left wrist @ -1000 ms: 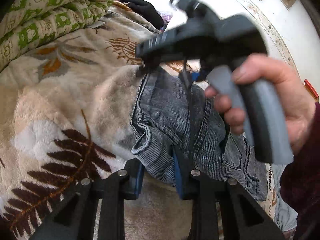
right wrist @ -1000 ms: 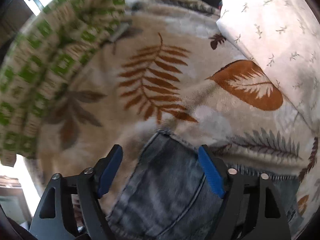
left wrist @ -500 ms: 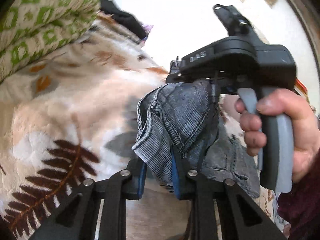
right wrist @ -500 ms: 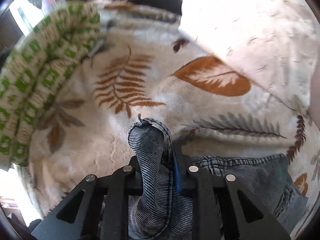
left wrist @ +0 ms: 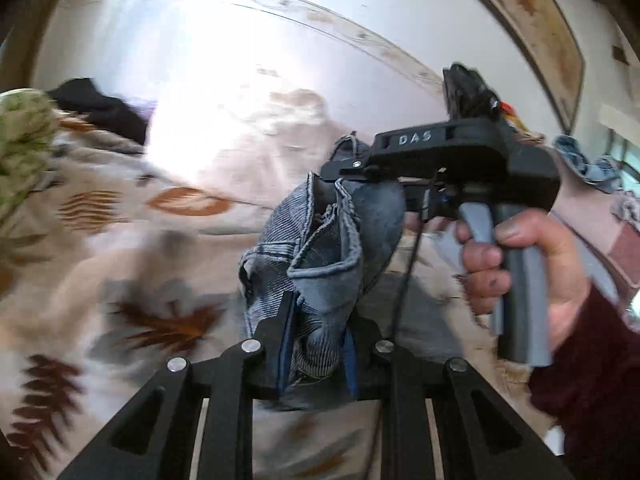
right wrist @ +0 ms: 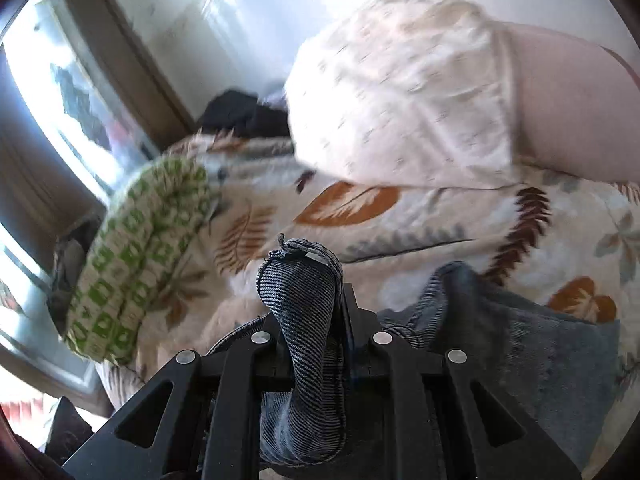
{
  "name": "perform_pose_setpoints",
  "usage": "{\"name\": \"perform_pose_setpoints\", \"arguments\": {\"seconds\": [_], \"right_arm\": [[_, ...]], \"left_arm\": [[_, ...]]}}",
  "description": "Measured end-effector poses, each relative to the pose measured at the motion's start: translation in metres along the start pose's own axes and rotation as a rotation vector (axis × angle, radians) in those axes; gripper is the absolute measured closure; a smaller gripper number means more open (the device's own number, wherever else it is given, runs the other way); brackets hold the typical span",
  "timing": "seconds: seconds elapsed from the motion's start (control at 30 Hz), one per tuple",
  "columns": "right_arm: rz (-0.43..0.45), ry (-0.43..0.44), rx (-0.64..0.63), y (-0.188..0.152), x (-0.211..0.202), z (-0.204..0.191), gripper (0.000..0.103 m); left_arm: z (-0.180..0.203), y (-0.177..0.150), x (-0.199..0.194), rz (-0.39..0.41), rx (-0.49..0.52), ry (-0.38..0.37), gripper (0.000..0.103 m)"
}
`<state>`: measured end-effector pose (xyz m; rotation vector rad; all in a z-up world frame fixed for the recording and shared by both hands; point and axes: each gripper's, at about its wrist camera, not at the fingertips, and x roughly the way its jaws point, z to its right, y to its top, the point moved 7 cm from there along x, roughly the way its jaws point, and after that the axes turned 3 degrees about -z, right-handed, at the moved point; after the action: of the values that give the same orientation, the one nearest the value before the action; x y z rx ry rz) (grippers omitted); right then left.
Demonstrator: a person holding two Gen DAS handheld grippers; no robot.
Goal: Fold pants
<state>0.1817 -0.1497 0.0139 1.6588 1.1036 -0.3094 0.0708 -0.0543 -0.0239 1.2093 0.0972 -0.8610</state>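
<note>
left gripper (left wrist: pixel 316 344) clamped on bunched jeans (left wrist: pixel 320 256); right gripper (right wrist: pixel 316 344) pinched on them too, fingers buried in denim. blurred blanket (left wrist: pixel 120 248) at left.

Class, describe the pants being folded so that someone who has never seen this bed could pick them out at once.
Start at the bed's cream blanket printed with brown ferns. Above it, the left claw and the right claw each pinch the pants. Unlike the green-checked quilt and the white pillow, they are grey-blue ribbed denim with stitched seams.
</note>
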Motion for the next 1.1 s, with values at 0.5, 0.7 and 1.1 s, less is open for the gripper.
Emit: {"name": "perform_pose_setpoints", "arguments": {"seconds": [0.5,0.7,1.1], "right_arm": [[0.096,0.042,0.317,-0.019,-0.049,0.234,0.091],[0.06,0.02,0.412,-0.054,-0.038,0.296,0.084],[0.296,-0.118,0.366,-0.064,-0.165,0.255,0.053]], "left_arm": [[0.166,-0.033,0.169,-0.297,0.137,-0.244,0.08],[0.183,-0.076,0.205,-0.388,0.224,-0.182,0.08],[0.161,-0.01,0.062,-0.137,0.467,0.048,0.033]]}}
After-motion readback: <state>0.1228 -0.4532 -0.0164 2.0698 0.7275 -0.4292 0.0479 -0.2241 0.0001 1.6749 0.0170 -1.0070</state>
